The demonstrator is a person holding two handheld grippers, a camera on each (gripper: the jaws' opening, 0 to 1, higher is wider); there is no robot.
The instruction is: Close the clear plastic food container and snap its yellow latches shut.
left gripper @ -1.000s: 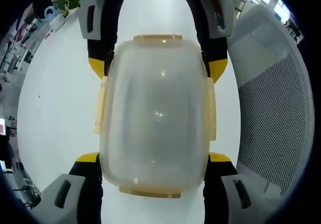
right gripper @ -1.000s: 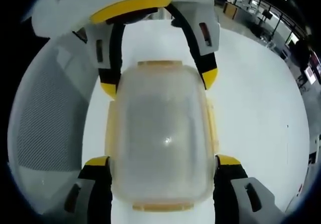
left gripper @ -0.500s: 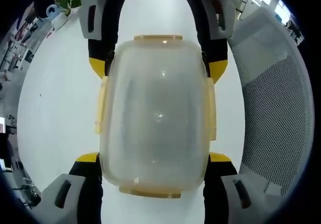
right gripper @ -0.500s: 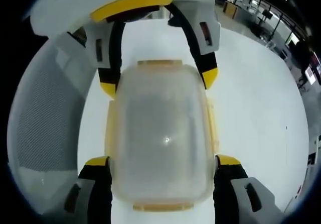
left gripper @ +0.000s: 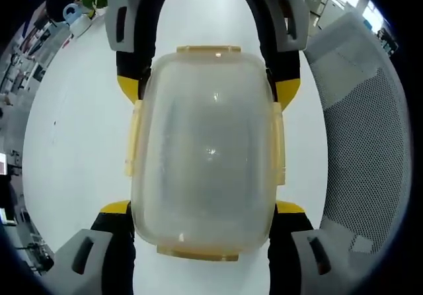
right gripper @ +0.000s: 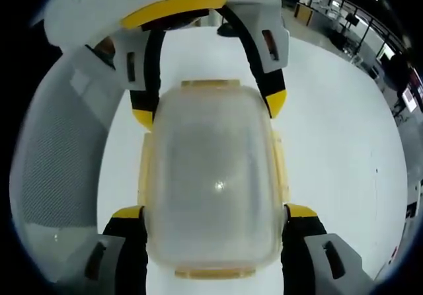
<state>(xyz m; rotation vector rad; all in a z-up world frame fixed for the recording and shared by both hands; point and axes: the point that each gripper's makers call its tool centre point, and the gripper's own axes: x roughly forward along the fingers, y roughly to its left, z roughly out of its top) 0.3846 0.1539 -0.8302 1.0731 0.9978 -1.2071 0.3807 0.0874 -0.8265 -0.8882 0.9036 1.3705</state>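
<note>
Both tools hold the clear plastic food container (left gripper: 206, 151) between them, one at each end. In the left gripper view the left tool (left gripper: 203, 209) has its yellow-tipped jaws pressed against the two long sides of the near end, while the right tool (left gripper: 208, 90) comes in from the top and clamps the far end the same way. In the right gripper view the arrangement mirrors: the right tool (right gripper: 215, 212) grips the near end of the container (right gripper: 213, 182) and the left tool (right gripper: 210, 106) grips the far end. The lid sits flat on the container, and its yellow latches (left gripper: 134, 139) lie down along the sides and ends (whether each one is fully snapped cannot be told). The walls are cloudy, so nothing inside can be made out. Below the container is a white surface (left gripper: 73, 129). A white mesh chair back (left gripper: 367, 136) stands beside it, at the right of the left gripper view and the left (right gripper: 56, 156) of the right gripper view.
</note>
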